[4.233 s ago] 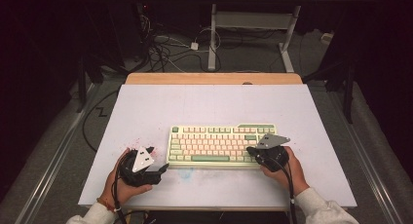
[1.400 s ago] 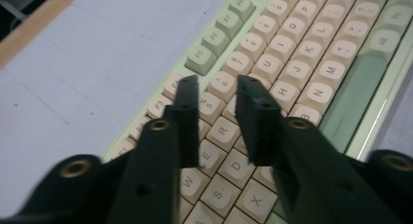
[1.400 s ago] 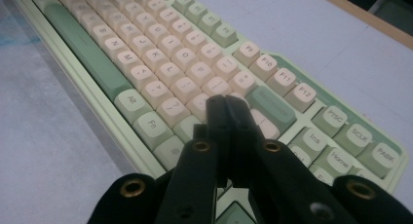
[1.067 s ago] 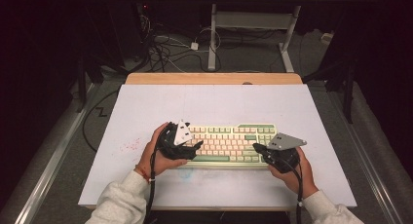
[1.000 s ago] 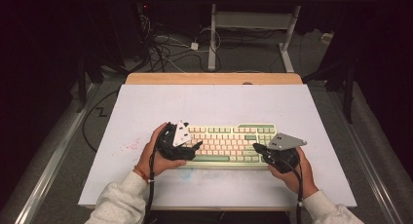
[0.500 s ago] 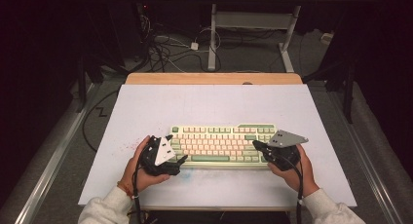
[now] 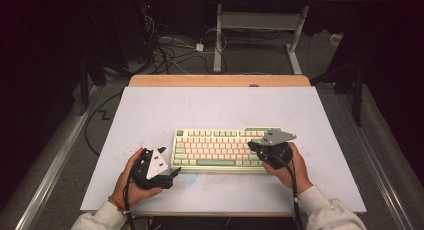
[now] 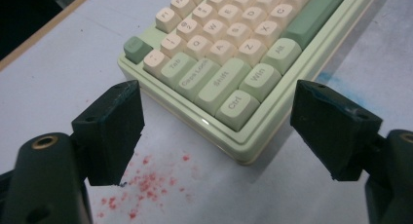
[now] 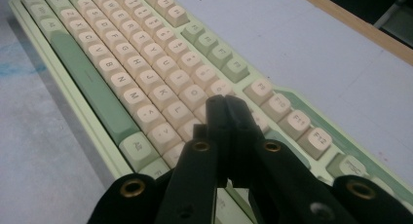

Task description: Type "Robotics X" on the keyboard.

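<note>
- Two grippers are working one thing, the keyboard [image 7: 226, 149], which lies flat on the white table [image 7: 150, 110] near my edge, its long side running across.
- On my left, the left gripper [image 8: 214, 131] has its jaws spread wide with nothing between them; the keyboard's Ctrl corner sits just ahead of the gap, apart from both pads.
- On my right, the right gripper [image 9: 225, 112] has its jaws pressed together on nothing, tips poised over the keys around L, at the keyboard's right end in the high view.
- I judge the step to be pressing a key with those closed tips, so I'd come straight down on one cap's centre, not the seam between caps.
- If the board starts to skid, I'd steady the near-left corner with the left pads.
</note>
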